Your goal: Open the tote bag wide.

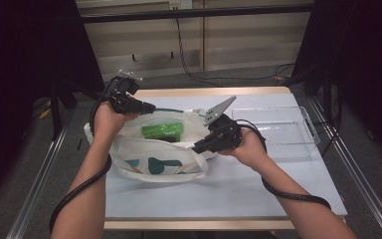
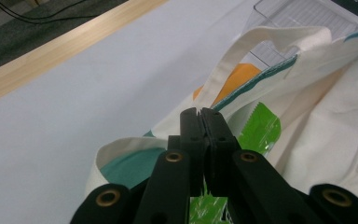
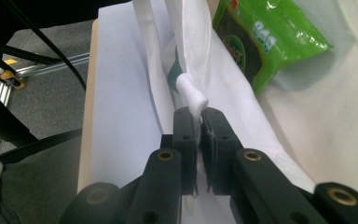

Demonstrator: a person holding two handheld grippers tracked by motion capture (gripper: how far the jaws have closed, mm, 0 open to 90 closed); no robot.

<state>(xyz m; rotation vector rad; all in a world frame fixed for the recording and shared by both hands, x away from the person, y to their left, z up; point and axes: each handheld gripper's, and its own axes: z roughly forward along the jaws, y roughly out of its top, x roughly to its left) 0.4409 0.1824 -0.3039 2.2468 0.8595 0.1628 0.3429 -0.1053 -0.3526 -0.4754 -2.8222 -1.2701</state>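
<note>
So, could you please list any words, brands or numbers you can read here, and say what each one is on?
None can be read.
Green snack packet in the tote bag: printing with round badges, too blurred to read.
Tote bag: teal and orange shapes, no lettering visible.
Clear tray: no markings visible.

A: Position of the tote bag (image 1: 149,154)?

B: On the desk (image 1: 229,194), left of centre, lying flat with its mouth held apart. The snack packet (image 1: 162,131) lies inside it, toward the far side.

A: Grippers?

B: Left gripper (image 1: 149,107) at the bag's far left rim, jaws closed on the cloth edge; in the left gripper view the packet sits just past and below the jaws. Right gripper (image 1: 197,148) at the bag's near right rim, pinching a fold of the rim.

A: Anything else on the desk?

B: A tray (image 1: 298,149), right of the bag, at the far right part of the desk. Its near left corner lies just beside the right gripper.
</note>
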